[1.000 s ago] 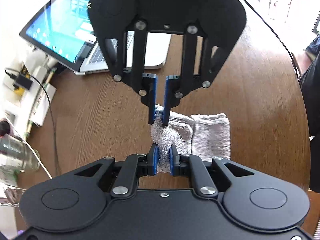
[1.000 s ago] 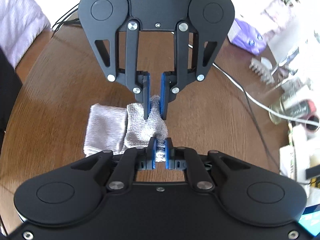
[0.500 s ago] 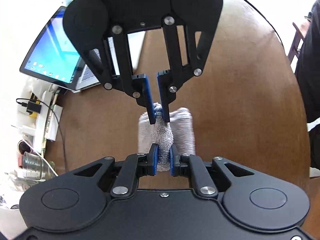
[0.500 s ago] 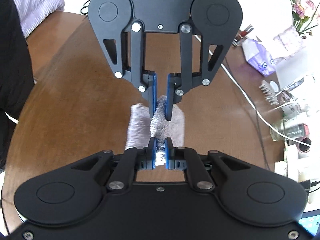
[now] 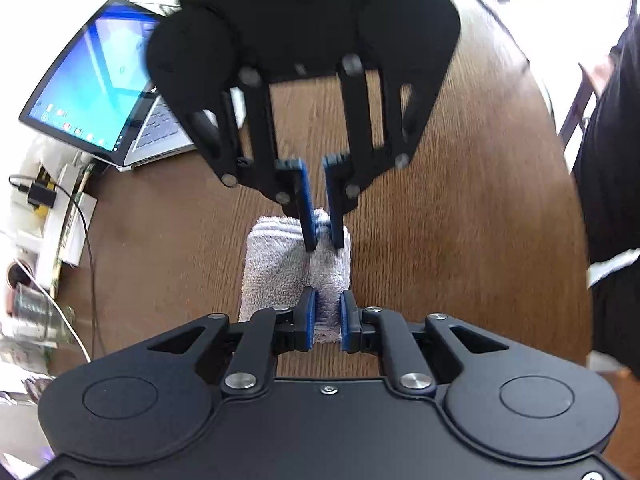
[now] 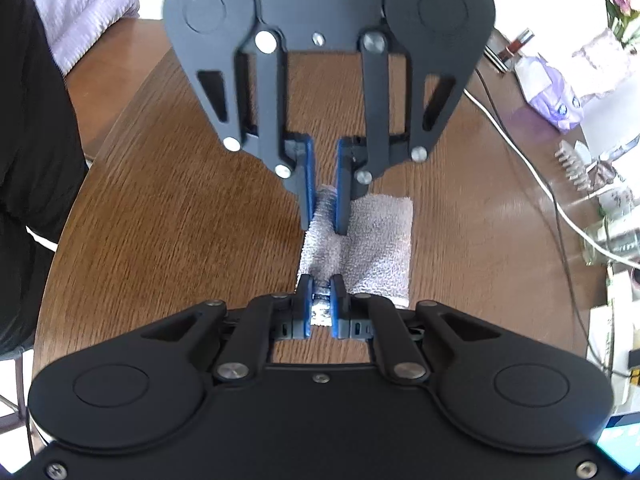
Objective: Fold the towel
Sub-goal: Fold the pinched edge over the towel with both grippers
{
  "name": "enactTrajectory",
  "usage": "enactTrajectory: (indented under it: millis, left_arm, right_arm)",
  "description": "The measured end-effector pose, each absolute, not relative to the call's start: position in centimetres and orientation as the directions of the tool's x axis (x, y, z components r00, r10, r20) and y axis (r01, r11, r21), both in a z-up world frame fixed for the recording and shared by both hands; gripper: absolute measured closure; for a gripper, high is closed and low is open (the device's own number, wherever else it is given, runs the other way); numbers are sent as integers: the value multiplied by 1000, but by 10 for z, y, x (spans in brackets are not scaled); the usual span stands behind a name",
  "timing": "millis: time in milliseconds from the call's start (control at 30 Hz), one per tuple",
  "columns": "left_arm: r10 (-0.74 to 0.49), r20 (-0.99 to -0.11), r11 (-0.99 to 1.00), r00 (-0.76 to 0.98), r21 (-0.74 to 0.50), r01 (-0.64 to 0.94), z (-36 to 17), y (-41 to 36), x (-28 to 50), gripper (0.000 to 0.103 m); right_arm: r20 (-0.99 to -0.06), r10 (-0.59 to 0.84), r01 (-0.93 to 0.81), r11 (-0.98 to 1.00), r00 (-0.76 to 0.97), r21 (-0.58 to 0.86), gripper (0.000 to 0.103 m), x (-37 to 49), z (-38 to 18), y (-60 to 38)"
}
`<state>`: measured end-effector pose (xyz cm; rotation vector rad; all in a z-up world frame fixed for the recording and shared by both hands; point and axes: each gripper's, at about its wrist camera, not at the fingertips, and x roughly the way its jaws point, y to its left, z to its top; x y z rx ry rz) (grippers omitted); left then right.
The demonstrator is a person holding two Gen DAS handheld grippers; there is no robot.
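A small grey-white towel [image 5: 280, 264] lies folded on the brown wooden table [image 5: 440, 240]. My left gripper [image 5: 325, 320] is shut on the towel's near edge. My right gripper [image 5: 323, 240] faces it from the far side and is shut on the opposite edge. In the right wrist view the towel [image 6: 380, 240] lies to the right of the pinched strip. There my right gripper [image 6: 321, 308] grips the near end and my left gripper [image 6: 323, 220] grips the far end. The strip between the grippers is raised a little above the rest of the towel.
An open laptop [image 5: 100, 92] stands at the far left, with a cable [image 5: 88, 248] and a glass [image 5: 32, 312] by the left edge. A white cable [image 6: 532, 168], a purple packet [image 6: 552, 100] and small jars [image 6: 616, 236] lie at the right. A person in black [image 5: 612, 184] stands beside the table.
Both grippers have carried the pinched edge sideways over the towel, so the spread half is now covered and the towel is narrower. Both stay shut on it.
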<state>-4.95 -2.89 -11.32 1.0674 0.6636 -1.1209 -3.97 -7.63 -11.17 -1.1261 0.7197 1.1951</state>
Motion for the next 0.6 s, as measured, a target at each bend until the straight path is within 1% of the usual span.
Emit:
enactTrajectory:
  millis: [133,200,400,500,567,600]
  left_arm:
    - [-401,-859,64,317,319,946,-89,-20,-40,90]
    - [-382,-883,47,273,277,960,-85,-21,-28,90]
    - [-307,-931,0,196,206,979,-116,-35,-1,89]
    - [-312,-933,7,181,188,982,-118,-36,4,89]
    - [-317,-932,11,174,180,984,-118,-35,6,89]
    - [-318,-932,11,172,178,984,-118,-34,7,89]
  right_arm:
    - [-906,338,-959,-35,255,-283,92,-38,-112,-76]
    - [-909,334,-960,-36,250,-278,92,-36,-111,-75]
    - [-915,325,-963,-40,239,-266,91,-32,-110,-73]
    - [-916,325,-966,-28,235,-258,88,-32,-110,-75]
    - [-918,339,-976,4,205,-217,84,-29,-102,-79]
    - [-920,344,-981,19,185,-191,84,-27,-98,-80]
